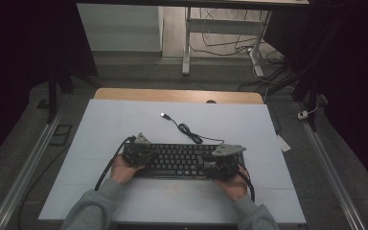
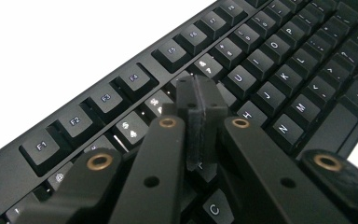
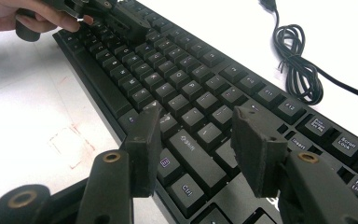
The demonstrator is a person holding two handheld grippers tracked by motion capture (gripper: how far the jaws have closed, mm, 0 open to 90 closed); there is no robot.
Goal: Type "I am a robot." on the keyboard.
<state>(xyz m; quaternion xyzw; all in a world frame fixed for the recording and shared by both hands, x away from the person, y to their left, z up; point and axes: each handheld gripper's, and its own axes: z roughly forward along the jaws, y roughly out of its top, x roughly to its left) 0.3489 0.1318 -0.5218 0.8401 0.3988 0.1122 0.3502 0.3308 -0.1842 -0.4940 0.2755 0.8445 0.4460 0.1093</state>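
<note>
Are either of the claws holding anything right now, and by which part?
Nothing is held. The left claw is shut empty over the black keyboard; the right claw stands open above it.

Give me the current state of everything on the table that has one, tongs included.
keyboard: flat on the white mat, keys up, none visibly missing.
keyboard cable: partly coiled behind the keyboard, lying loose.
USB plug: unplugged, lying on the mat.
left tongs: shut, empty, tips over the keys below the function row.
right tongs: open, empty, above the keys near right Shift.
</note>
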